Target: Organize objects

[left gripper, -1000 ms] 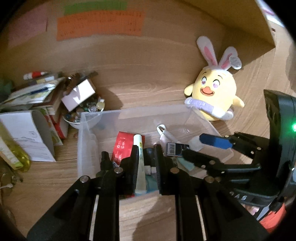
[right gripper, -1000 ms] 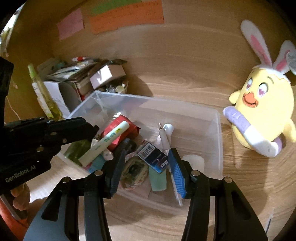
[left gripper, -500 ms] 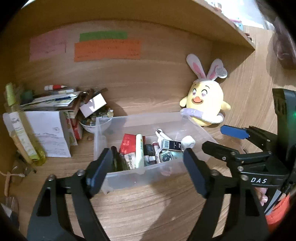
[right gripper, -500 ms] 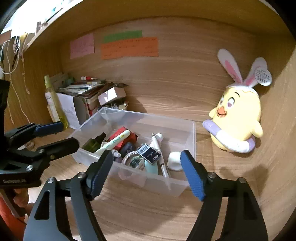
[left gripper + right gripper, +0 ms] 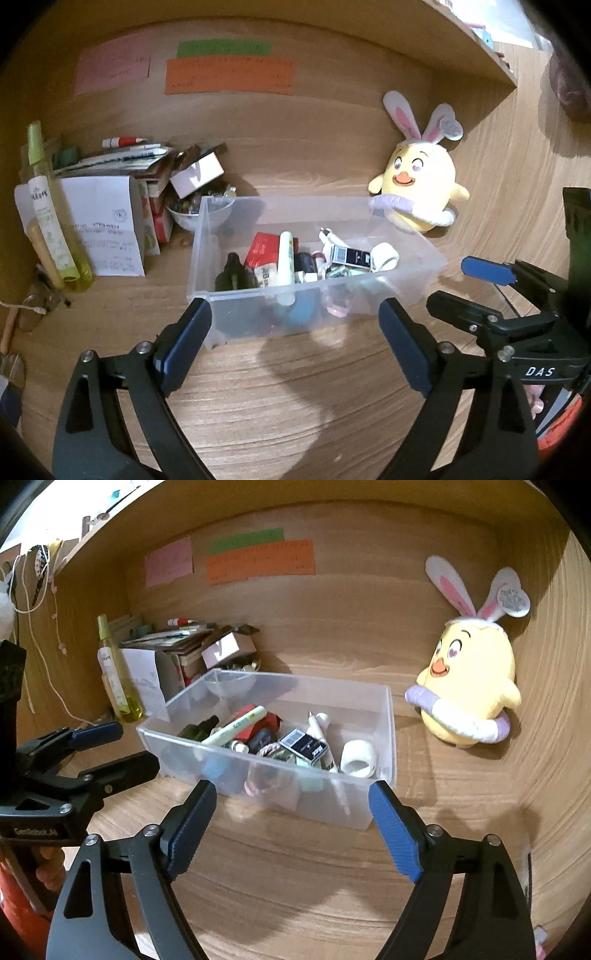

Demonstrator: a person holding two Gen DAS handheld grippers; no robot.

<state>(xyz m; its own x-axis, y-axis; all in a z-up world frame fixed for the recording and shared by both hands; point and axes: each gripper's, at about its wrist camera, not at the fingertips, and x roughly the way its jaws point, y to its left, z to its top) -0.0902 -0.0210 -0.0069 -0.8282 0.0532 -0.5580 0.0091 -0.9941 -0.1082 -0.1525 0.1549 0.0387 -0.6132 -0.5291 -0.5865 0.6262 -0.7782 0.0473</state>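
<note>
A clear plastic bin [image 5: 207,254] [image 5: 388,731] sits on the wooden desk. It holds several small items: a red box [image 5: 263,246], a white tube [image 5: 285,254] [image 5: 236,725], a dark barcode box [image 5: 351,256] [image 5: 304,746], a tape roll [image 5: 385,255] [image 5: 358,757] and a dark bottle [image 5: 232,275]. My left gripper [image 5: 295,343] is open and empty, just in front of the bin. My right gripper [image 5: 291,823] is open and empty, also in front of the bin. Each gripper shows in the other's view.
A yellow bunny-eared plush [image 5: 419,192] [image 5: 469,686] sits right of the bin. At the left stand a pile of books and papers [image 5: 122,162], a white carton [image 5: 99,225], a bowl of small items [image 5: 195,210] and a yellow-green bottle [image 5: 51,221]. Sticky notes [image 5: 229,75] hang on the back wall.
Both grippers have pulled back out of the bin and up. The left gripper, narrow a second ago, has opened wide. The bin's contents lie as before.
</note>
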